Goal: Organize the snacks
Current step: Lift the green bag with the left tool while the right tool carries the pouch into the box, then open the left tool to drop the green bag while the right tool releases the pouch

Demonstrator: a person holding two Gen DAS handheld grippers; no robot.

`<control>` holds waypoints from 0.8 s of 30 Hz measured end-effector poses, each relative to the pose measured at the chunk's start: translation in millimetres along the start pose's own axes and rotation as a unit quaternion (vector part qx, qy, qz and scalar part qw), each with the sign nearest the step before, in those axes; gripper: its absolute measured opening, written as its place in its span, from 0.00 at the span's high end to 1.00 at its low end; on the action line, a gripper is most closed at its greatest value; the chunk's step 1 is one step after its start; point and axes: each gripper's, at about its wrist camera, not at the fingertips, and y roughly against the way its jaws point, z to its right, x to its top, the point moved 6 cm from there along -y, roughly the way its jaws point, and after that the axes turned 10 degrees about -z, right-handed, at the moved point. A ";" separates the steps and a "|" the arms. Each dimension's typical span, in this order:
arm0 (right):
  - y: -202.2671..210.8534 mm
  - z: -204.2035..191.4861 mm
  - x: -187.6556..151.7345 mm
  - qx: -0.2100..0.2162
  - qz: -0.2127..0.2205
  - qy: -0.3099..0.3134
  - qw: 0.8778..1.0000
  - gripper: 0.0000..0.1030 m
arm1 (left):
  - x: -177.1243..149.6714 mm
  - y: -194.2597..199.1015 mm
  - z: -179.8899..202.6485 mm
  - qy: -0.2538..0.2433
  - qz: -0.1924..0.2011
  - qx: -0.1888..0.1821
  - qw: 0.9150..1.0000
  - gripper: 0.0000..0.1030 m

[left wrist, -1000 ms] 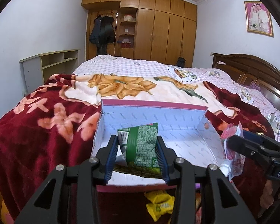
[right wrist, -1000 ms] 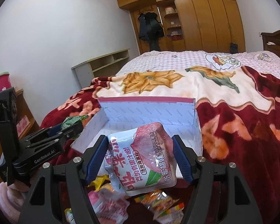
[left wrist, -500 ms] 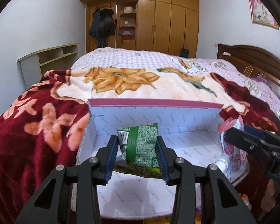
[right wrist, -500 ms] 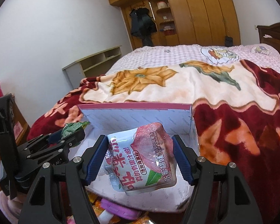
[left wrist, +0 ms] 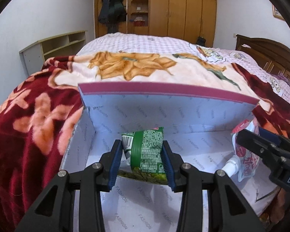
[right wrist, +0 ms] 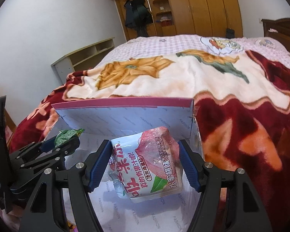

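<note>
An open box with a white lining and a maroon rim lies on the bed; the same box fills the lower right wrist view. My left gripper is shut on a green pea snack bag, held over the box's left part. My right gripper is shut on a pink and white spouted drink pouch, held over the box's right part. In the left wrist view the pouch and right gripper show at the right. The left gripper with the green bag appears at the left of the right wrist view.
A red floral blanket covers the bed around the box. A low open shelf unit stands by the left wall, wooden wardrobes at the far end, a dark headboard at the right.
Both grippers have moved forward and down over the box with their snacks. The loose snacks below the box's near edge have dropped out of view.
</note>
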 end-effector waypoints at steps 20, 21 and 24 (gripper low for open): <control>-12.4 3.4 -0.9 0.015 -0.017 -0.013 1.000 0.30 | -1.3 -7.8 1.4 -0.001 -0.015 0.000 1.000 0.52; -12.3 3.4 -1.0 0.016 -0.017 -0.014 1.000 0.30 | -1.5 -7.5 2.4 -0.003 -0.015 0.000 1.000 0.49; -12.1 3.2 -0.7 0.016 -0.016 -0.013 1.000 0.30 | -1.9 -6.0 4.3 -0.007 -0.012 0.000 1.000 0.43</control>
